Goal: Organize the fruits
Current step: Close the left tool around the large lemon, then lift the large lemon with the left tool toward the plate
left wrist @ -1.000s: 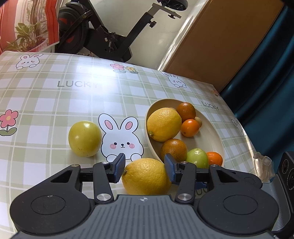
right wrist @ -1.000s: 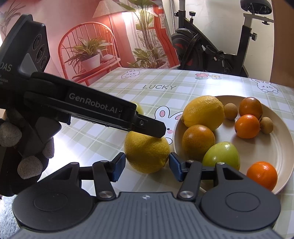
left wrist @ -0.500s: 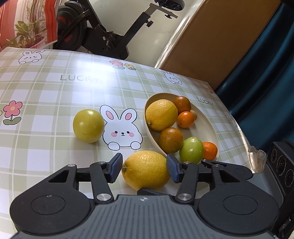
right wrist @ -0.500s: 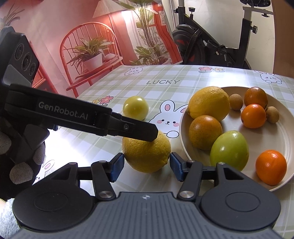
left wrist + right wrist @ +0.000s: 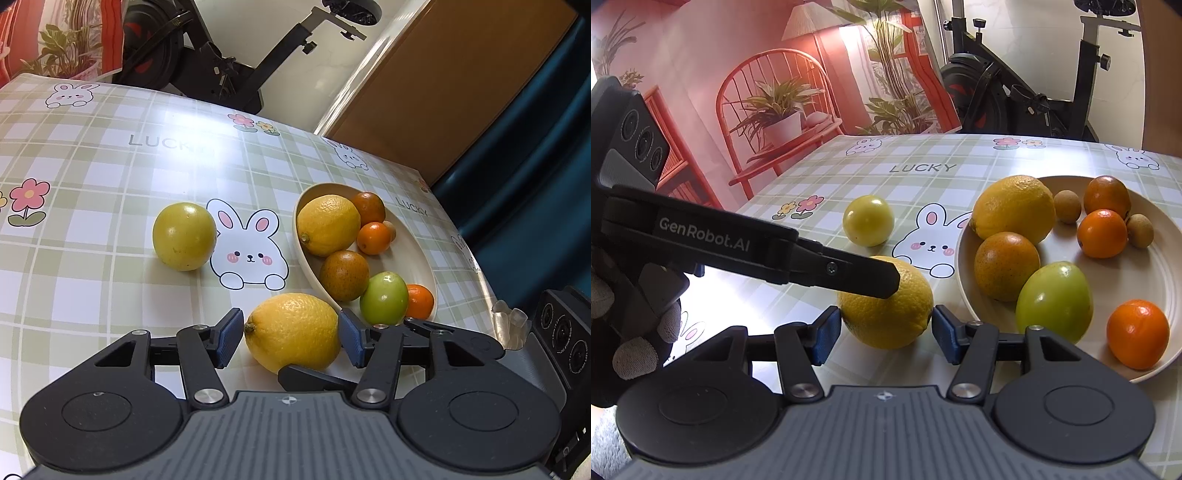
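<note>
A yellow lemon [image 5: 293, 332] lies on the checked tablecloth beside the cream plate [image 5: 424, 258]. My left gripper [image 5: 290, 341] is open, its blue pads on either side of the lemon with small gaps. My right gripper [image 5: 884, 332] is open around the same lemon [image 5: 890, 314] from another side, its pads close to the skin. The left gripper's finger [image 5: 849, 273] lies across the lemon's top in the right wrist view. The plate [image 5: 1145, 280] holds a second lemon [image 5: 1014, 208], a green fruit [image 5: 1054, 301], several oranges and small brown fruits.
A round yellow-green fruit [image 5: 184, 236] sits on the cloth left of the bunny print, also in the right wrist view [image 5: 868, 220]. An exercise bike [image 5: 221, 66] stands beyond the table's far edge. A red chair with a potted plant [image 5: 775, 118] shows on the wall backdrop.
Both grippers have drawn back and risen slightly, so more table shows. Both stay open around the lemon, which has not moved.
</note>
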